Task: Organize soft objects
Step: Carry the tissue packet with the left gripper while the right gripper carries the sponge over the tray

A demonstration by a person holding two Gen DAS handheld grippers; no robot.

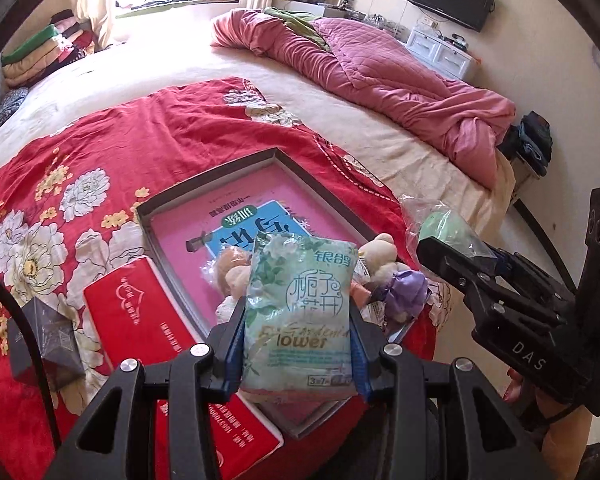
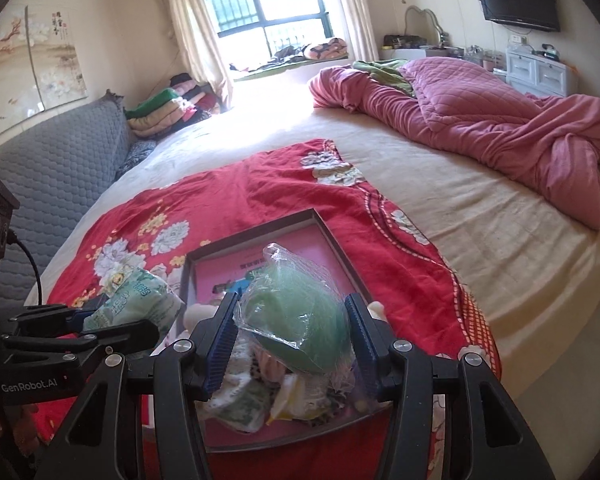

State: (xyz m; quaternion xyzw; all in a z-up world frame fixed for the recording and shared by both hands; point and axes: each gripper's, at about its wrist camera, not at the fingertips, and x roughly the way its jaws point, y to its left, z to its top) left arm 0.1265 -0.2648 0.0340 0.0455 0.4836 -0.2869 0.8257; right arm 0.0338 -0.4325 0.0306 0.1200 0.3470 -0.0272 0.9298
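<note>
My left gripper (image 1: 298, 320) is shut on a pale green tissue pack (image 1: 300, 312) printed with flowers, held above the near end of a shallow pink-lined box (image 1: 172, 200). Small plush toys (image 1: 384, 256) and wrapped soft items lie in that box behind the pack. My right gripper (image 2: 294, 320) is shut on a green sponge in a clear plastic bag (image 2: 296, 312), also over the box (image 2: 256, 236). The right gripper (image 1: 456, 256) shows at the right of the left wrist view, the left gripper (image 2: 100, 316) with its tissue pack (image 2: 140, 300) at the left of the right wrist view.
The box lies on a red floral blanket (image 1: 100, 152) spread over a round bed (image 2: 460, 208). A red tissue box (image 1: 140, 320) and a dark small box (image 1: 48, 340) sit left of it. A crumpled pink quilt (image 2: 480, 120) lies far right; folded clothes (image 2: 168, 108) are stacked by the window.
</note>
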